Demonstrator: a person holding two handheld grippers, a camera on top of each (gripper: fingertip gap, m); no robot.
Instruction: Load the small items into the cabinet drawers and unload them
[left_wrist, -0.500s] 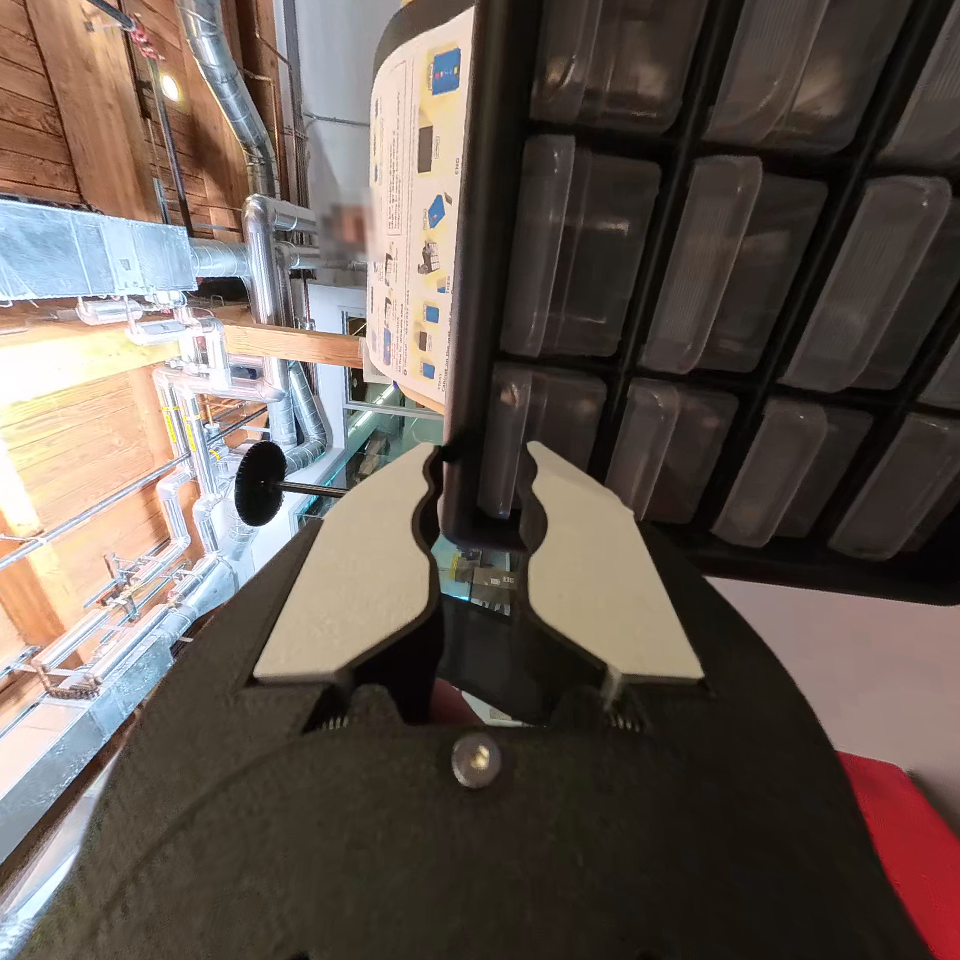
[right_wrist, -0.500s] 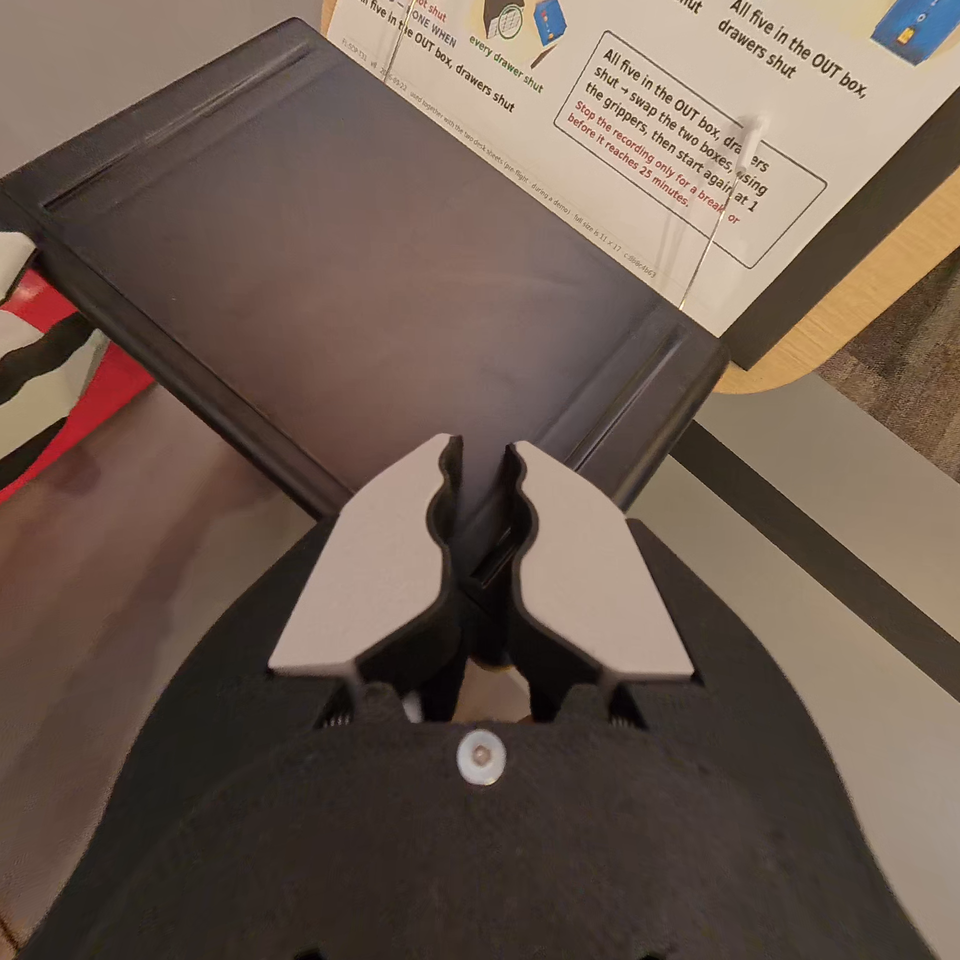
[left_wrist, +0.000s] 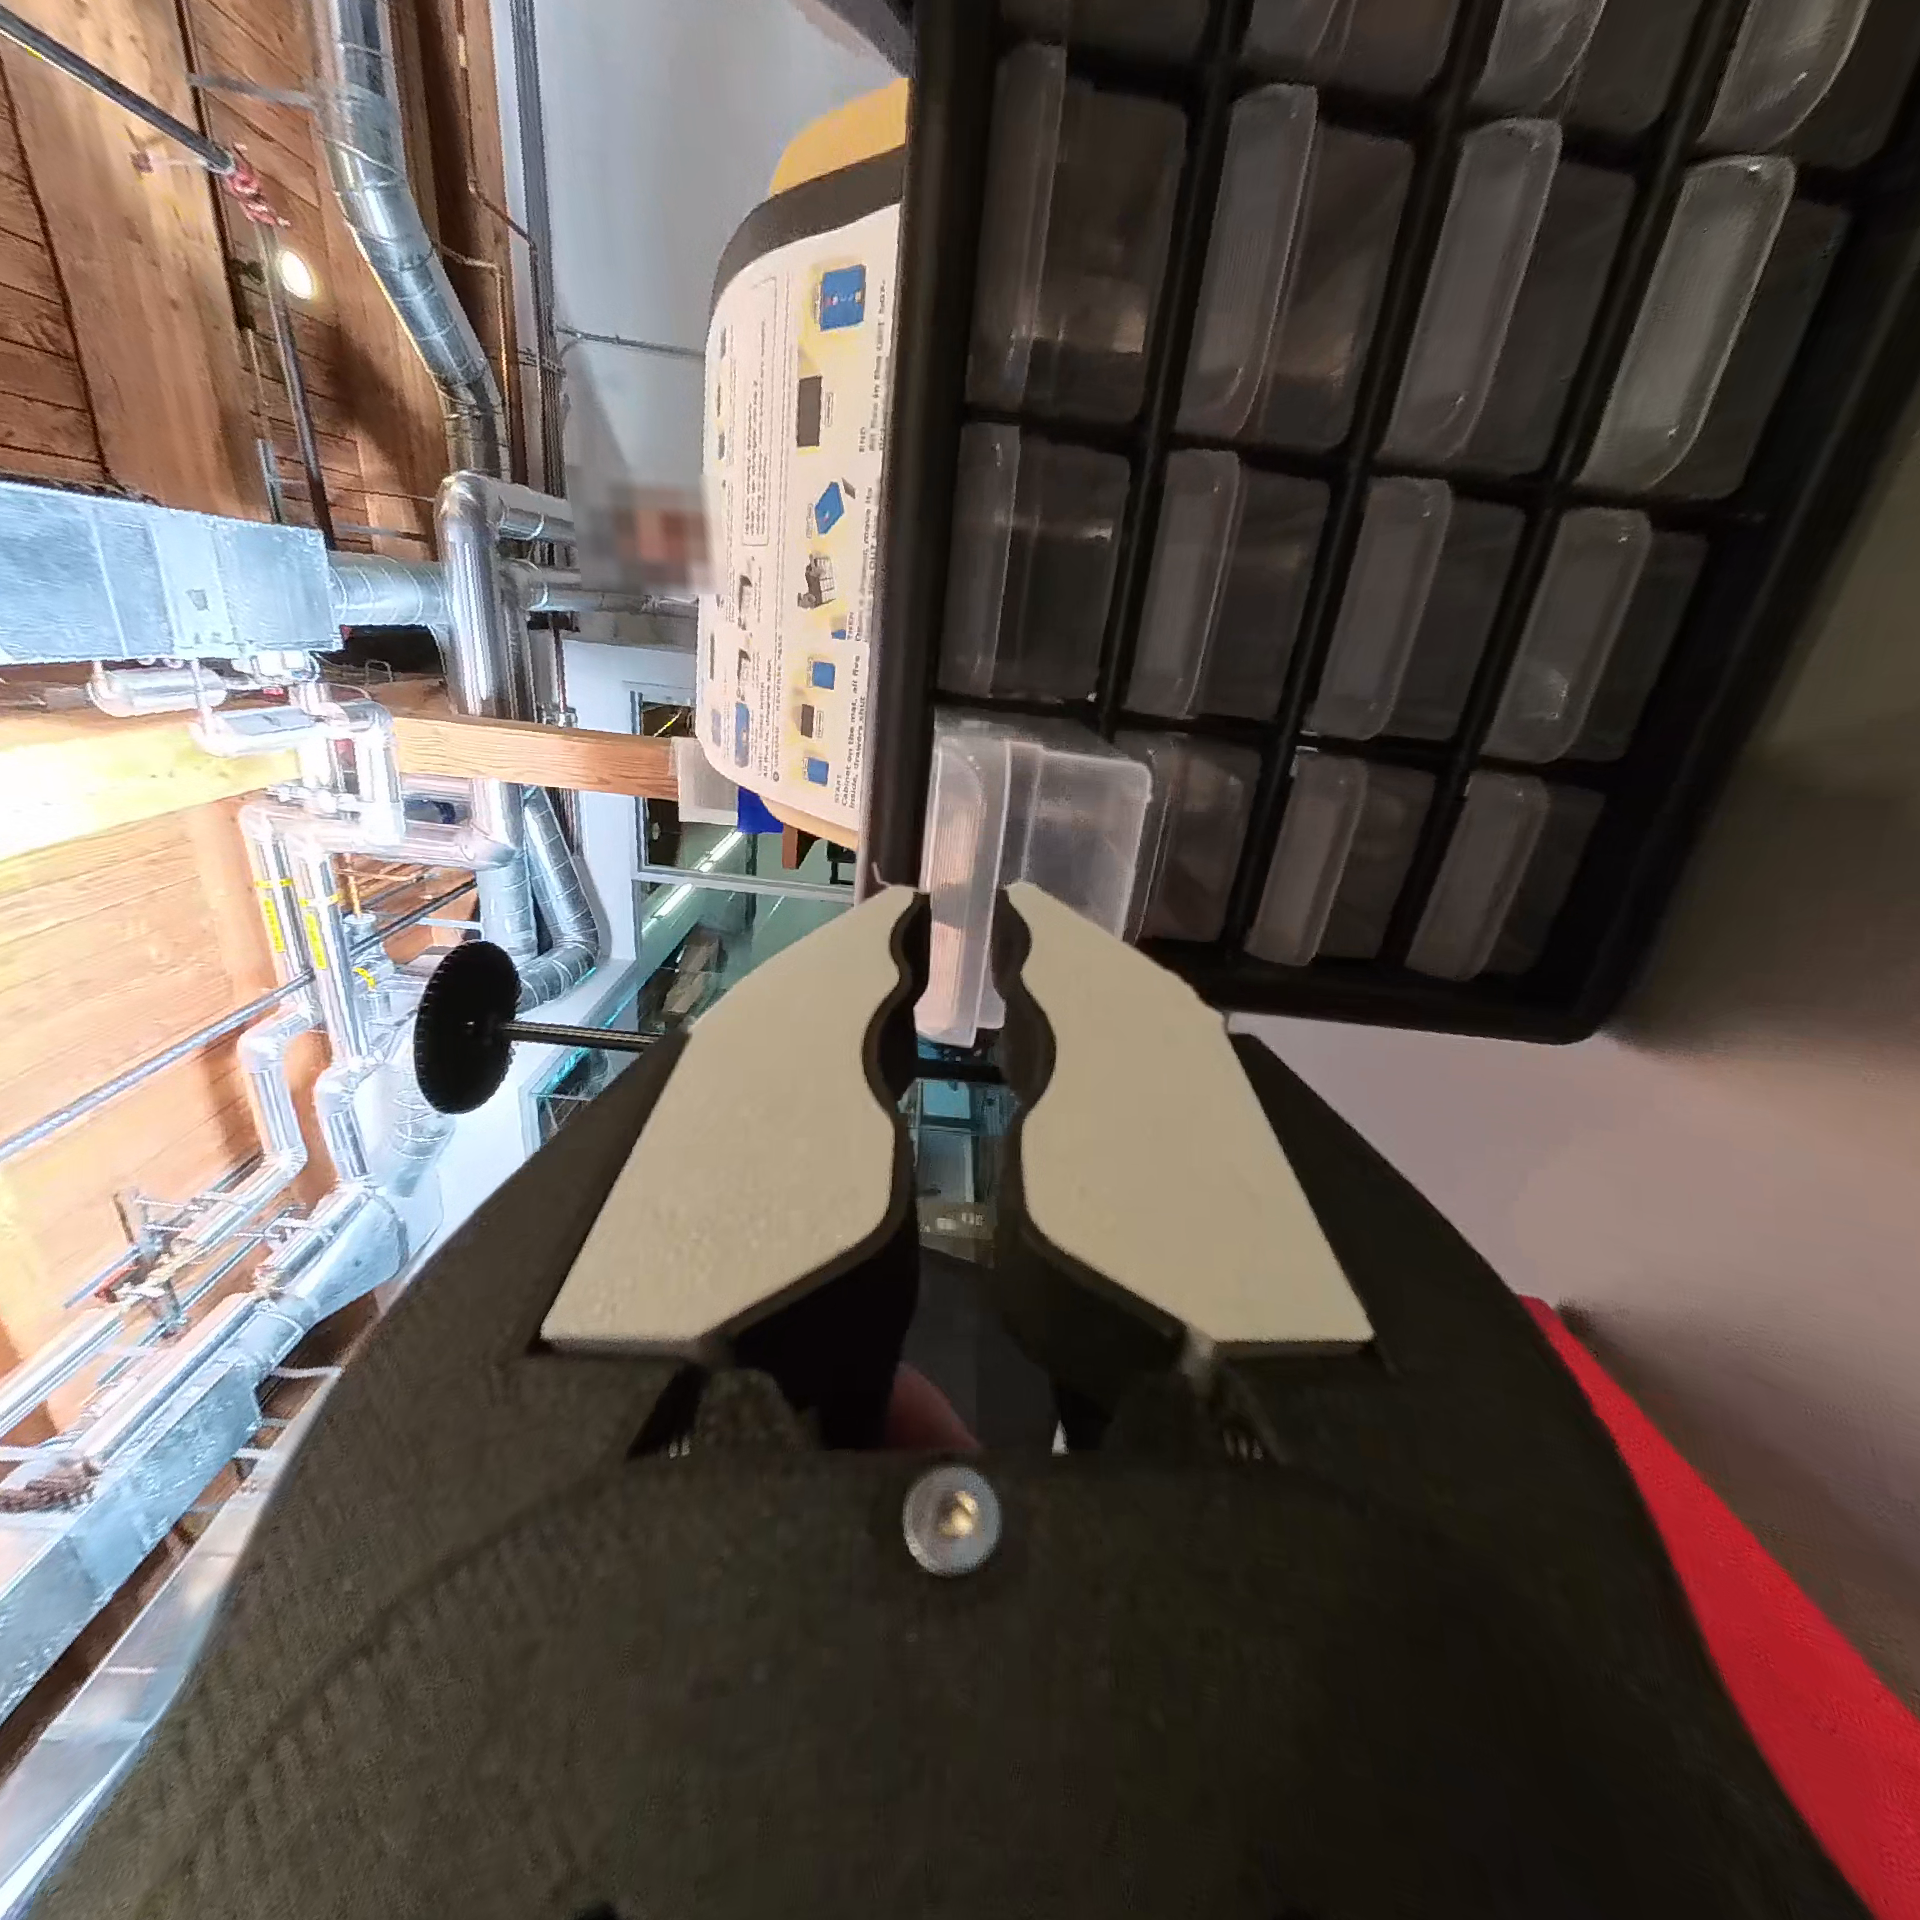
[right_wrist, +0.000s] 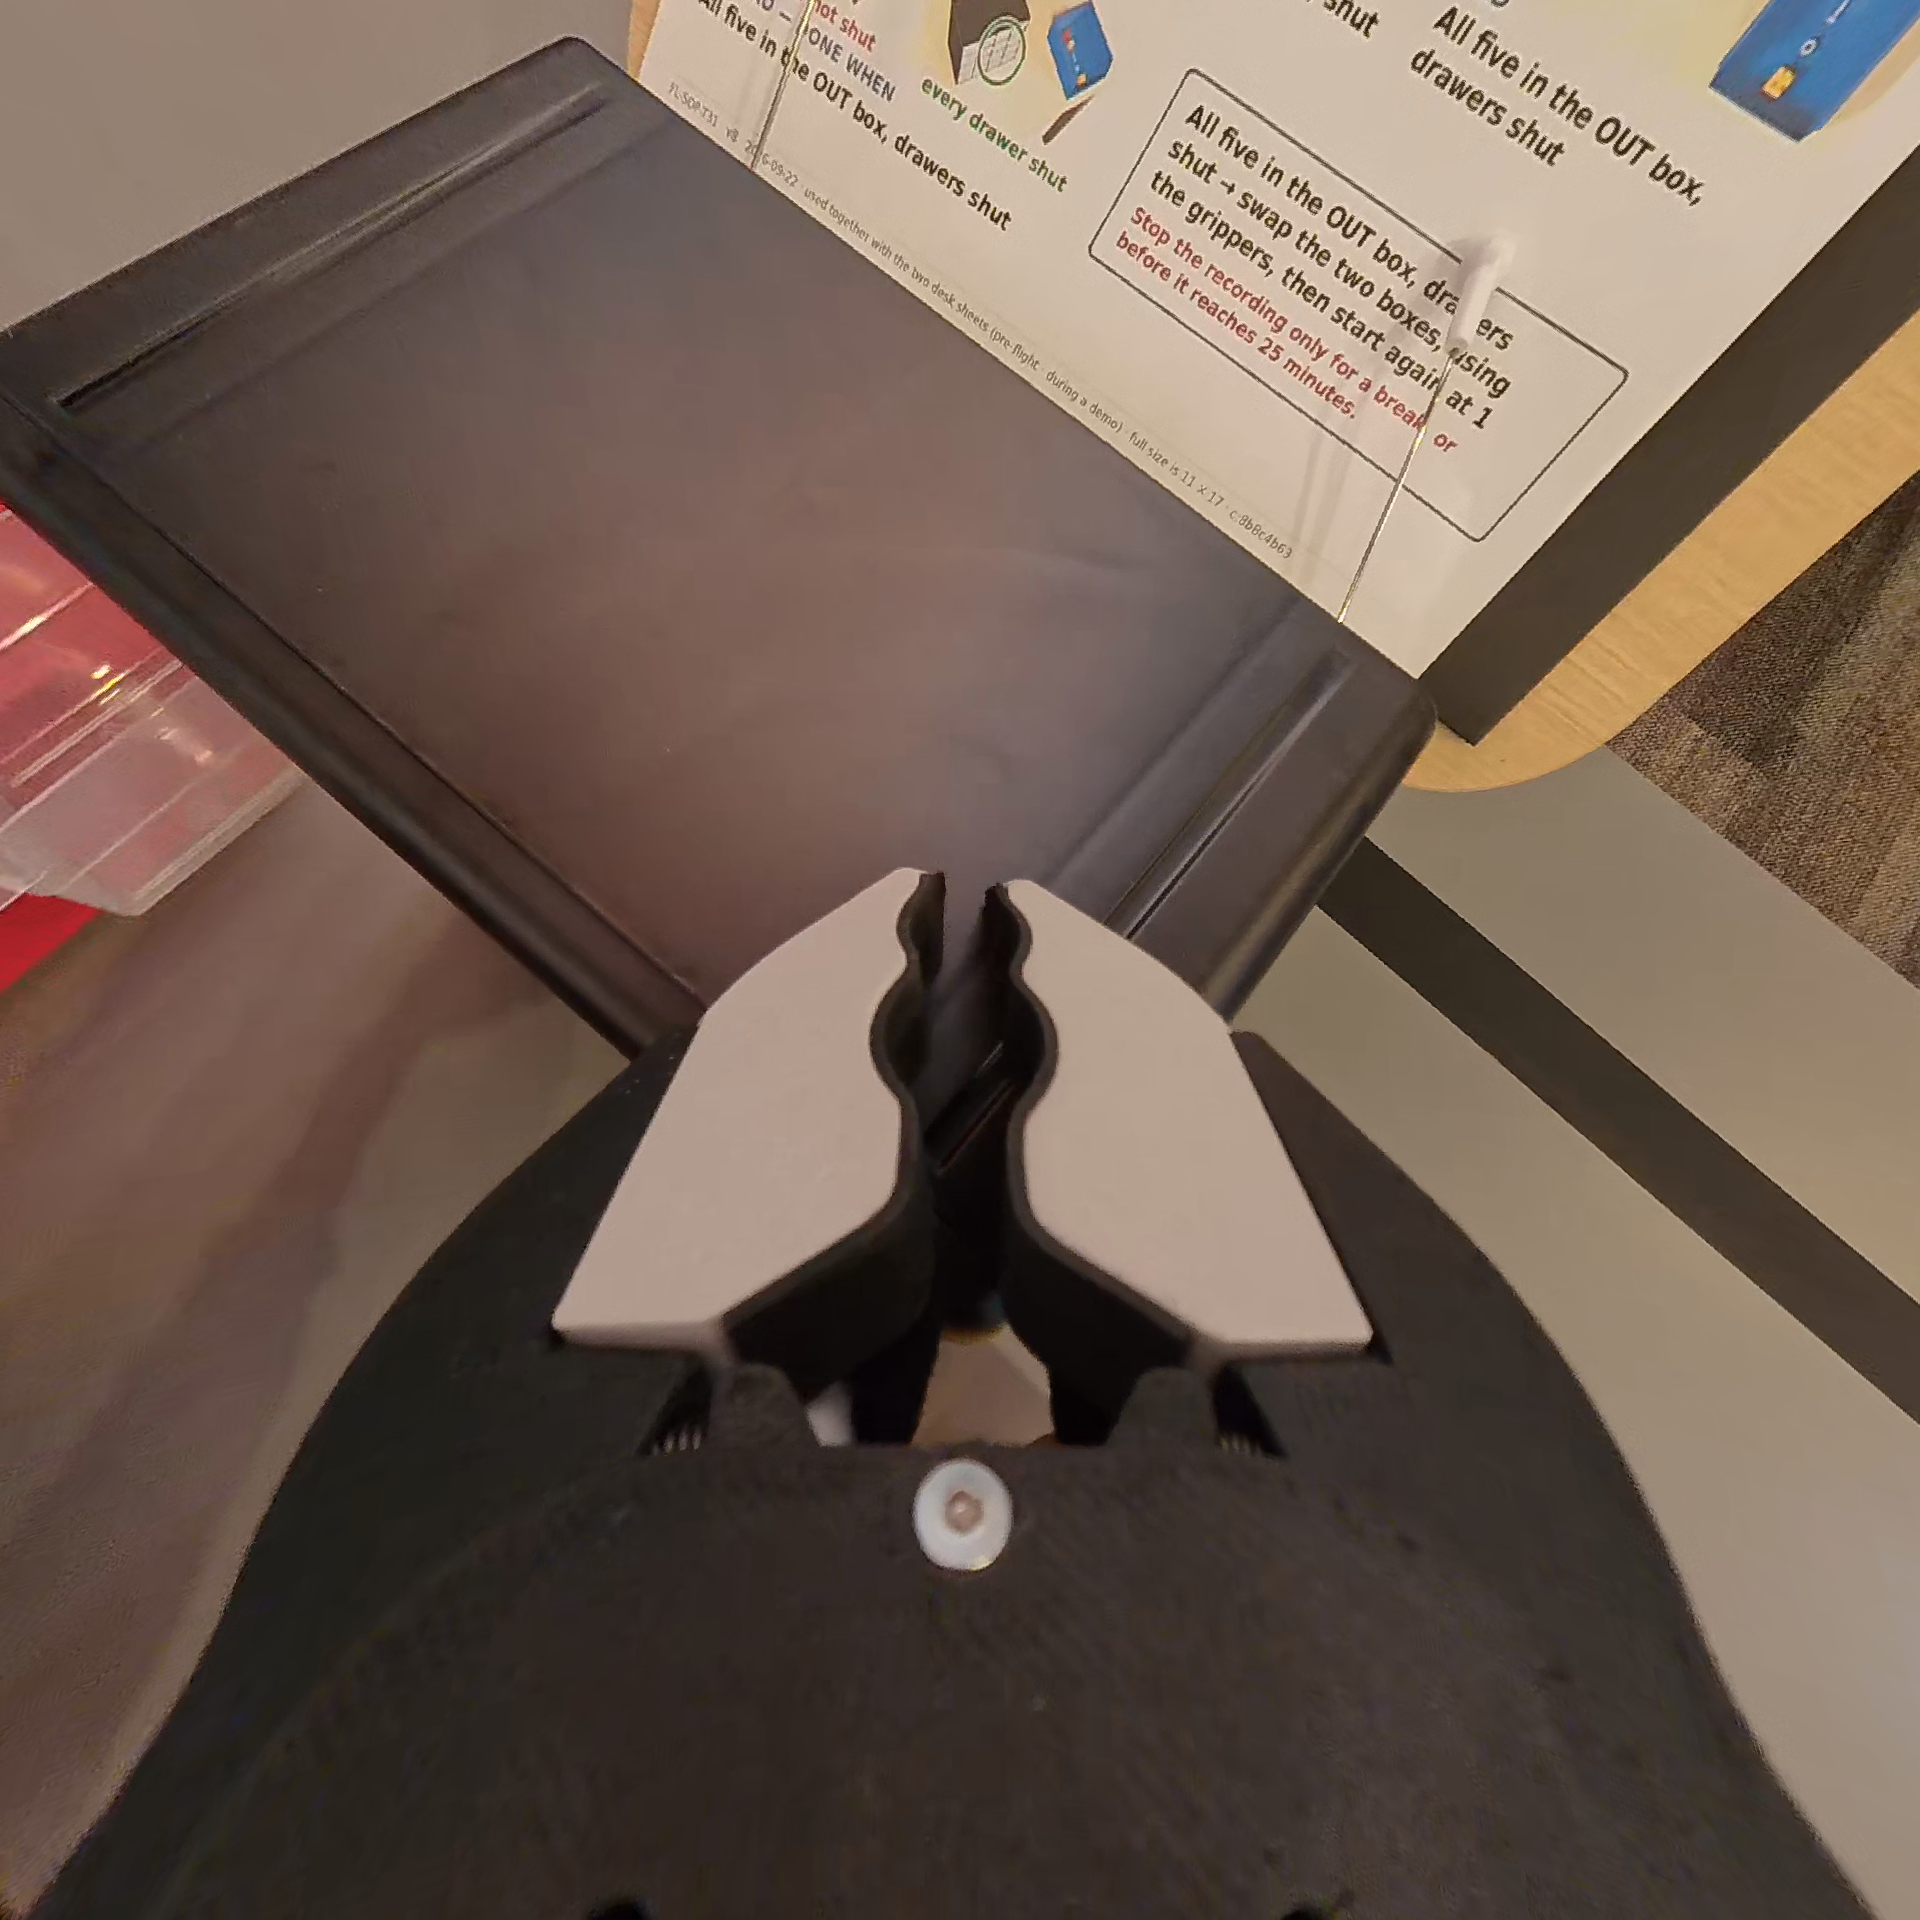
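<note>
Drawer: clear, corner slot of the cabinet, partly drawn out toward us.
Left tongs: we have them closed on the drawer's front lip; drawer lies straight ahead of the tips.
Slide axis: in line with the left tongs' fingers, so we judge a straight pull or push moves it.
Right tongs: nearly closed on the cabinet's top edge, bracing it, as we read it.
Desk: grey, carries the cabinet.
Instruction sheet: behind the cabinet.
</note>
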